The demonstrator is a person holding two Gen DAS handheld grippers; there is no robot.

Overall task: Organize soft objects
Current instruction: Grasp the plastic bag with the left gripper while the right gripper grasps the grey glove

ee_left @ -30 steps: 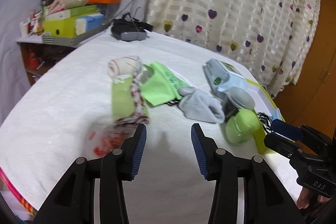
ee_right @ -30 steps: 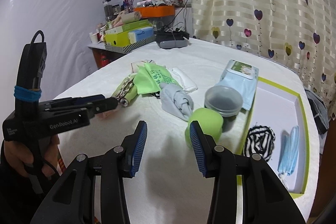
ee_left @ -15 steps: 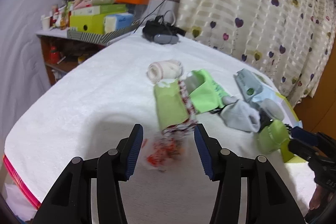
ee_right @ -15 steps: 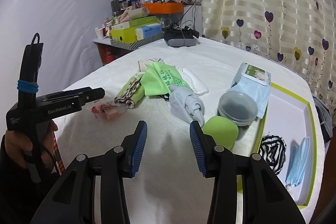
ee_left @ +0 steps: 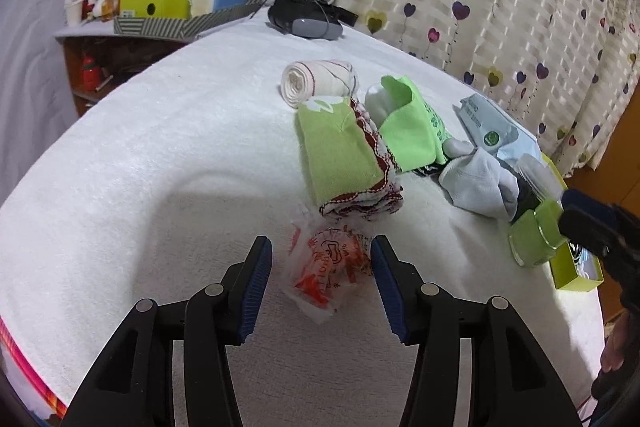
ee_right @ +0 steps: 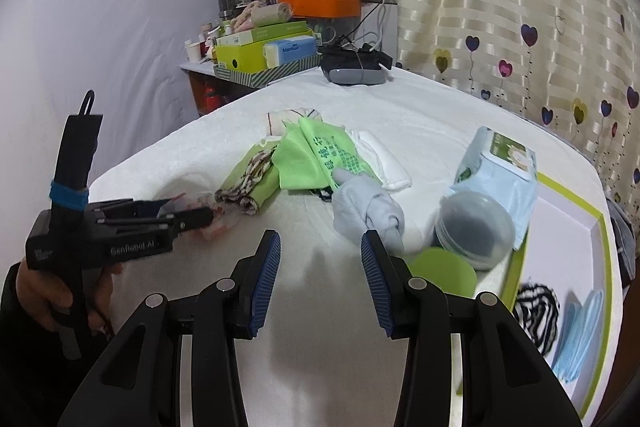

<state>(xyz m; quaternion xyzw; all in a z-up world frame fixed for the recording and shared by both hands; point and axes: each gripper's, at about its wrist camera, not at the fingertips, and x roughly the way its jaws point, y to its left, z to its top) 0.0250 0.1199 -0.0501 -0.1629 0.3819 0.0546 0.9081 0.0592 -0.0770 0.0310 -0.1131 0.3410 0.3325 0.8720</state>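
The crumpled clear packet with red print (ee_left: 328, 267) lies on the white cloth-covered table (ee_left: 140, 167), at the near end of the loose pile and just in front of the folded green cloth with red trim (ee_left: 344, 163). The left gripper (ee_left: 321, 269) straddles that packet: its jaws have just been opening and now stand wide, the packet between the blue pads, the right-hand one at or just short of its edge, neither visibly squeezing it, so the pick looks about to begin rather than made. Beyond the packet from that folded cloth sit a rolled bandage (ee_left: 316, 85), a bright green printed cloth (ee_left: 408, 131) and a grey sock (ee_left: 476, 183). The right gripper (ee_right: 320, 267) hangs spread and empty above bare table, just short of the sock. Past the sock stand a lidded dark jar (ee_right: 474, 227), a green round lid or pad (ee_right: 444, 273) and a wipes pack (ee_right: 500, 171), then the green-rimmed tray (ee_right: 600, 227). Only a striped black-and-white piece (ee_right: 536, 311) and some blue face masks (ee_right: 580, 331) lie in the tray, so I judge most of the sorting still ahead. What the packet contains is unreadable, a white cloth is half buried under the green one, and the tray's far side is cut off at the frame edge.
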